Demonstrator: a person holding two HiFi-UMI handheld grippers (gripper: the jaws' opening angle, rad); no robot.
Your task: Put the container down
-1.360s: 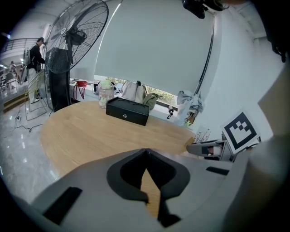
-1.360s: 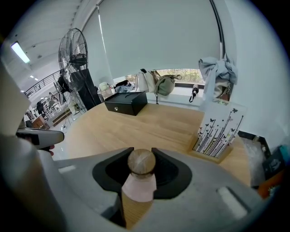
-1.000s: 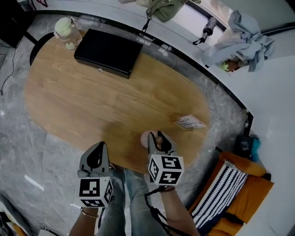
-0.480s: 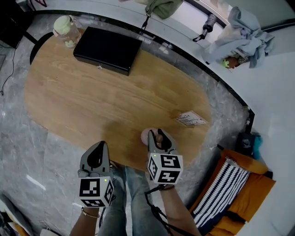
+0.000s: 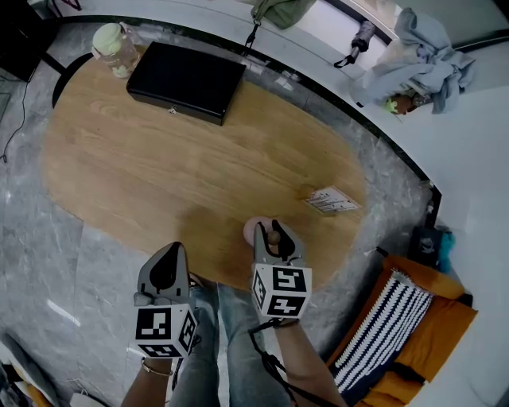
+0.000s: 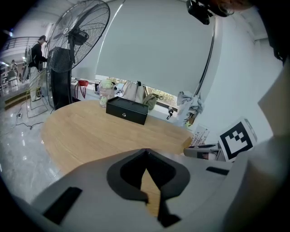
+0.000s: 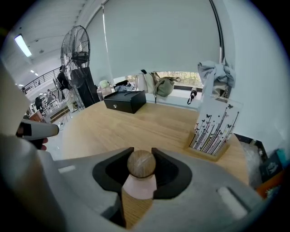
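jaws on my right gripper [image 7: 141, 154] are pinching the round wooden knob [image 7: 141, 164] that tops the pink container [image 7: 139, 186], one pad on each side of the ball. my left gripper [image 6: 145, 152] has its jaw tips pressed together with nothing between them, and it hangs off the near edge of the table, over my lap.

i see the container at the near edge of the oval wooden table [image 5: 159, 175], toward my right. a black box [image 5: 187, 82] lies at the far side, with a pale-lidded jar [image 5: 114, 49] just beside its left end. a card stand printed with butterflies [image 7: 214, 129] sits near the right rim, well apart from the container.

grey marbled floor [image 5: 48, 238] runs round the table. beyond it a white ledge [image 5: 318, 56] carries a green bag [image 5: 278, 12] and a heap of grey cloth [image 5: 421, 56] under a drawn blind [image 6: 154, 45]. a tall pedestal fan [image 6: 77, 36] stands to the left, and an orange and striped cushion [image 5: 390, 334] lies low at my right.

from the head view my right gripper covers most of the container, so only a pink sliver shows. i cannot tell whether its base touches the wood. the jar's contents are too small to make out.
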